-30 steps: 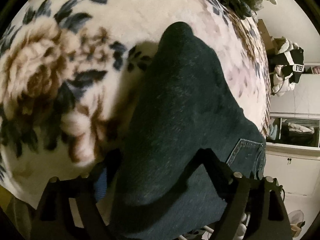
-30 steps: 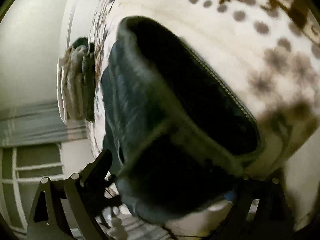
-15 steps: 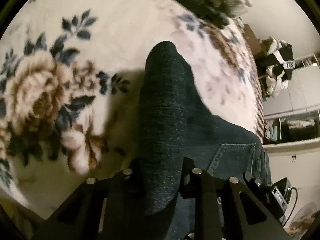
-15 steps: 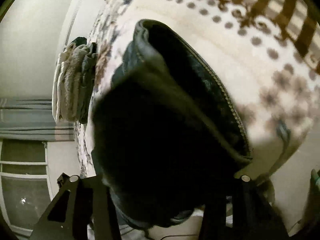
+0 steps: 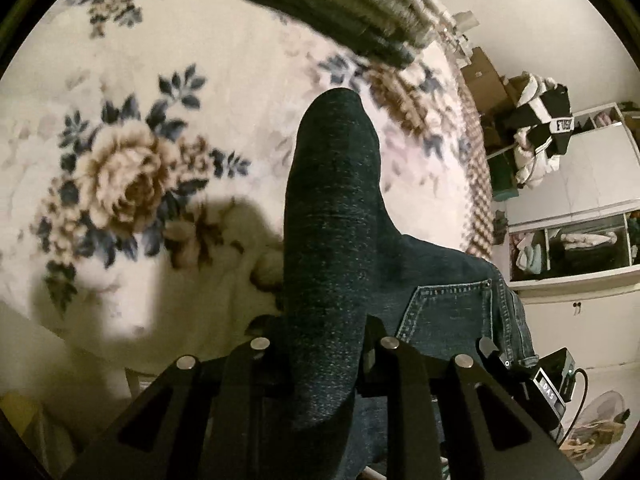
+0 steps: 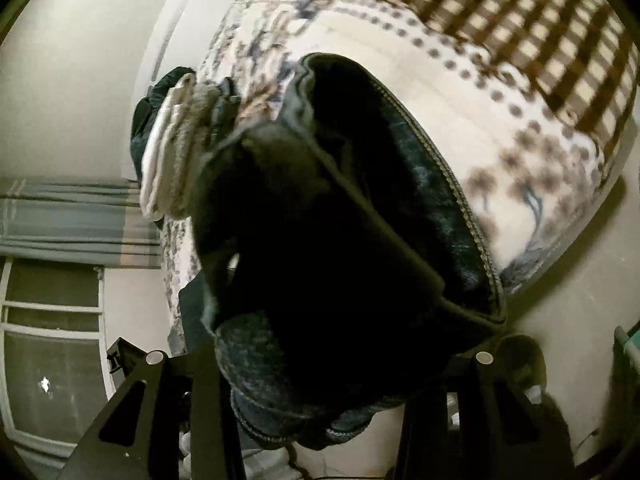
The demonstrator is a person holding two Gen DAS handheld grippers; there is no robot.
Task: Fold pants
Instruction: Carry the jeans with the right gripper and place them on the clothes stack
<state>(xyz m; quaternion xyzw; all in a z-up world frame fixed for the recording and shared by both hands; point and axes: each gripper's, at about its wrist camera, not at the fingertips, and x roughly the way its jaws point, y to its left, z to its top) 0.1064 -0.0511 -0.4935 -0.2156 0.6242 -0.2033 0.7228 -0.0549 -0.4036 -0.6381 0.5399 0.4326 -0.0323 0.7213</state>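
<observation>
Dark blue jeans (image 5: 332, 216) lie on a cream floral blanket (image 5: 132, 168) on a bed. In the left wrist view my left gripper (image 5: 320, 344) is shut on a fold of the jeans; a back pocket (image 5: 448, 312) shows to its right. In the right wrist view my right gripper (image 6: 320, 360) holds the thick waistband end of the jeans (image 6: 340, 240), lifted off the blanket (image 6: 520, 128). Its jaws stand wide around the bunched denim. The fingertips are hidden by cloth.
A stack of folded clothes (image 5: 352, 12) sits at the far side of the bed, also seen in the right wrist view (image 6: 176, 144). Shelves and a clothes pile (image 5: 540, 128) stand to the right. A window and curtain (image 6: 60, 216) are left of the bed.
My left gripper has closed on the jeans and lifted the fold upward. My right gripper has raised and pulled back the waistband end; more of the bed shows.
</observation>
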